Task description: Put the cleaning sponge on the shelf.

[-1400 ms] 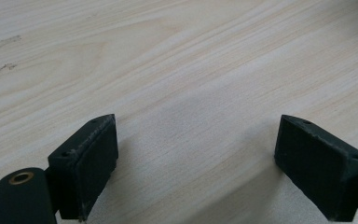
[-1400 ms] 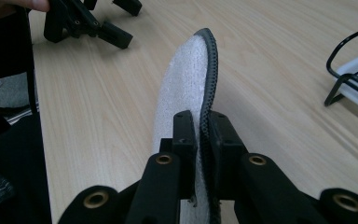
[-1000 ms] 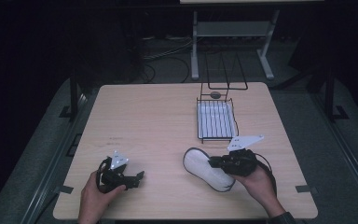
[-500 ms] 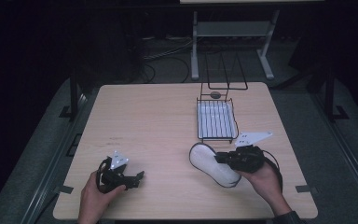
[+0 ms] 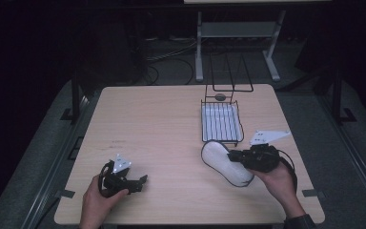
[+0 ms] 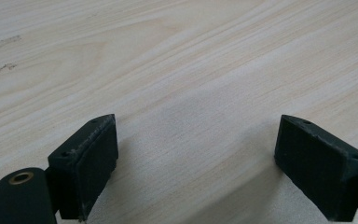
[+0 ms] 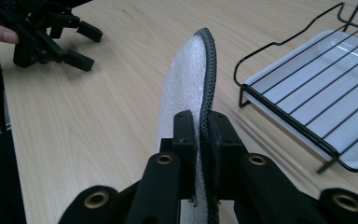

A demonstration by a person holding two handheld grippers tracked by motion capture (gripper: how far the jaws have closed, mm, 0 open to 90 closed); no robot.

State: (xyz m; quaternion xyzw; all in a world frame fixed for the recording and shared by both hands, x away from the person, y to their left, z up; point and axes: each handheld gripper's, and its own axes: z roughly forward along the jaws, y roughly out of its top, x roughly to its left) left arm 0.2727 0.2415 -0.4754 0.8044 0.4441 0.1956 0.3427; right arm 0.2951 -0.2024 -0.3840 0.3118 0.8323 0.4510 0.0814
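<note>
A white foam insole with a dark rim (image 5: pixel 225 163) is held just above the table, near the front end of the wire rack. My right gripper (image 5: pixel 234 157) is shut on its edge; in the right gripper view the insole (image 7: pixel 191 79) stands on edge between the two jaws of the right gripper (image 7: pixel 200 130). My left gripper (image 5: pixel 140 182) rests at the table's front left, held by a hand. Its jaws stand wide apart over bare wood in the left gripper view (image 6: pixel 193 154), with nothing between them.
A black wire rack over a white tray (image 5: pixel 221 121) sits at the table's right middle, also seen at right in the right gripper view (image 7: pixel 307 88). A tall wire frame (image 5: pixel 231 71) stands behind it. The light wooden table (image 5: pixel 162 124) ends close to both hands.
My right gripper has carried the insole to the right and slightly forward, closer to the rack's front end. The left gripper has stayed in place.
</note>
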